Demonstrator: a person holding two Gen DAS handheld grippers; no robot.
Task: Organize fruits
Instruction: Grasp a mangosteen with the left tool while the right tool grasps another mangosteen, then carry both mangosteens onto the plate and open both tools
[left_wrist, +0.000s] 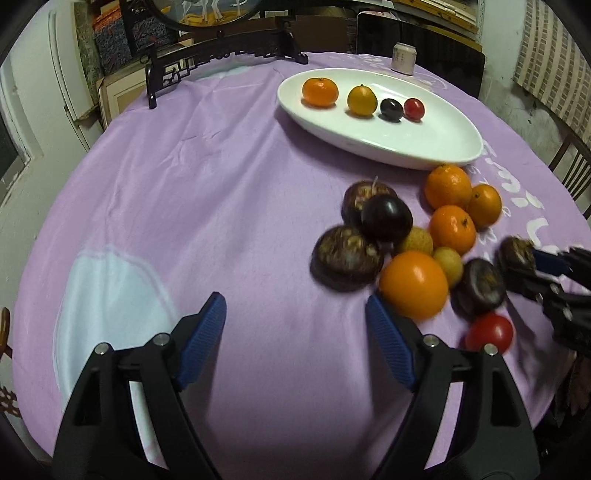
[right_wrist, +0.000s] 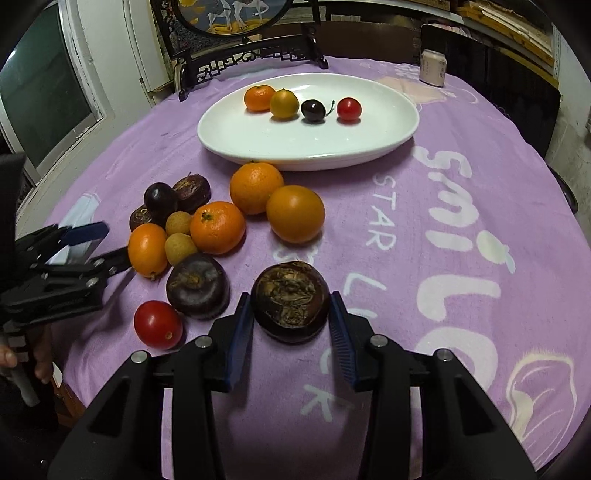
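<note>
Four small fruits already sit in a row on your white plate (right_wrist: 229, 147); about a dozen wait on the table (right_wrist: 424, 240). Your right hand-held gripper (right_wrist: 291, 325) brackets a dark water chestnut (right_wrist: 290, 299), seemingly just pinching it, while your left hand-held gripper (left_wrist: 295, 339) gapes wide and empty beside the pile.

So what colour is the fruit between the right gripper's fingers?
Dark brown-maroon fruit with a rough tan patch on top, seen best in the right wrist view.

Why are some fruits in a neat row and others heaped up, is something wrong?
Nothing looks spilled or damaged. Four fruits line up on the white plate; the rest sit in a loose heap on the purple cloth, unsorted. The right gripper brackets a dark brown fruit.
</note>
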